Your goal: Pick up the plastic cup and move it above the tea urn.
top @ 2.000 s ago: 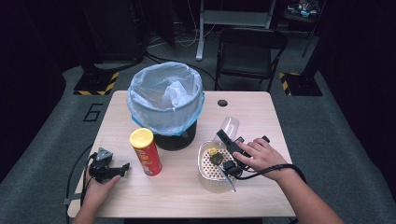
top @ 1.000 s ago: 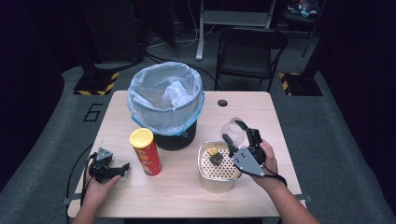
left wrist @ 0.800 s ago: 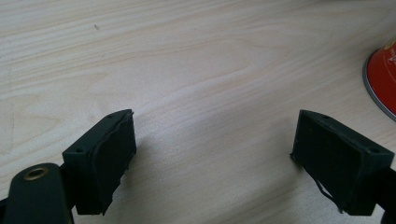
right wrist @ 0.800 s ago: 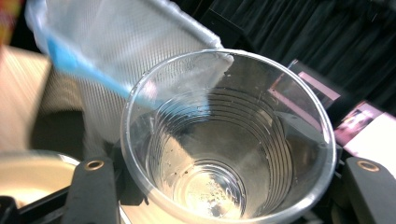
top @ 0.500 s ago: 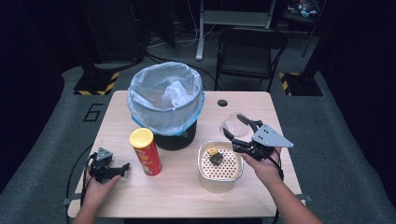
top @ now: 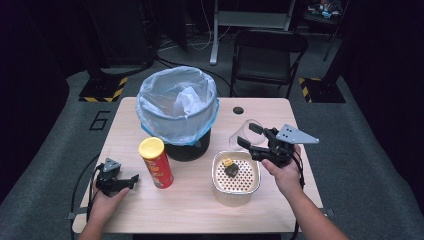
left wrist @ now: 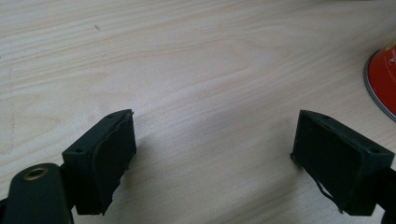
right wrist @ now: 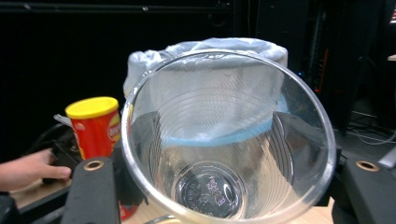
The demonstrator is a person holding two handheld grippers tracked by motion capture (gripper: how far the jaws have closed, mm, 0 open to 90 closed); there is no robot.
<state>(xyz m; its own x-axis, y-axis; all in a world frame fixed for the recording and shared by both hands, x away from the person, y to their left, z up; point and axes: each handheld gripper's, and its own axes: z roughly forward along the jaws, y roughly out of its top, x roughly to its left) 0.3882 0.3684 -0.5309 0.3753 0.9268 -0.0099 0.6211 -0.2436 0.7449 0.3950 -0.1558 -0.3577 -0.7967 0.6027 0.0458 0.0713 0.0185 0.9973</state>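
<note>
A clear plastic cup [top: 244, 132] [right wrist: 229, 140] is held between the jaws of my right gripper [top: 250, 136] [right wrist: 229, 186], lifted above the table's right side beside a white perforated basket [top: 235, 194]. Its mouth faces the right gripper view's camera. The basket holds a yellow scrap [top: 227, 161] and a dark scrap [top: 232, 170]. My left gripper [top: 131, 179] [left wrist: 212, 154] rests low over the bare wood at the table's front left, jaws wide apart with nothing between them.
A black bin lined with a white bag [top: 177, 107] [right wrist: 205, 51] stands at the table's middle back. A red chip can with a yellow lid [top: 155, 162] [right wrist: 95, 123] stands in front of it; its base edge [left wrist: 380, 79] lies to the left gripper's right. A folding chair [top: 267, 55] stands behind the table.
My right gripper has lifted the clear cup off the table beside the basket and swung it up and to the right. The left gripper has stayed put.
</note>
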